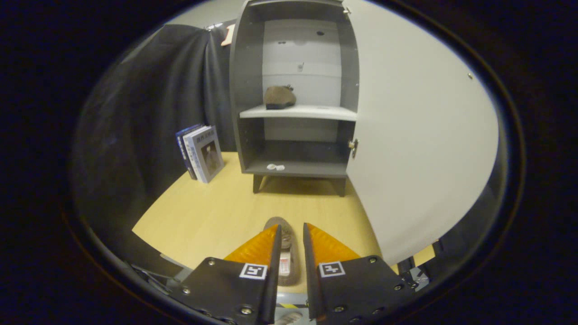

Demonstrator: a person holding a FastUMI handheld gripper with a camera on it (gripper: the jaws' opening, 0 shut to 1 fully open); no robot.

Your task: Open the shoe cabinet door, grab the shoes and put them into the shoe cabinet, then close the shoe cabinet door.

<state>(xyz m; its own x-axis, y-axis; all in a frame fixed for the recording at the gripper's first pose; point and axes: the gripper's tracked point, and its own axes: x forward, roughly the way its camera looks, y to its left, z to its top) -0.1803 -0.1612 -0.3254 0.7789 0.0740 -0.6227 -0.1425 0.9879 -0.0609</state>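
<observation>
The grey shoe cabinet point(247, 90) stands at the far end of the wooden table point(203, 212), and its white door point(420, 149) is swung wide open to the right. One brown shoe point(279, 97) rests on the white middle shelf point(311, 112). A second brown shoe point(285, 239), seen from above with its insole showing, sits between my orange fingers point(257, 248). My gripper point(291, 232) is shut on it, well short of the cabinet.
A small brass knob point(353, 145) sticks out at the door's inner edge. Several books point(202, 152) stand upright to the left of the cabinet. Two small white bits point(275, 167) lie on the bottom shelf. Black cloth hangs on the left.
</observation>
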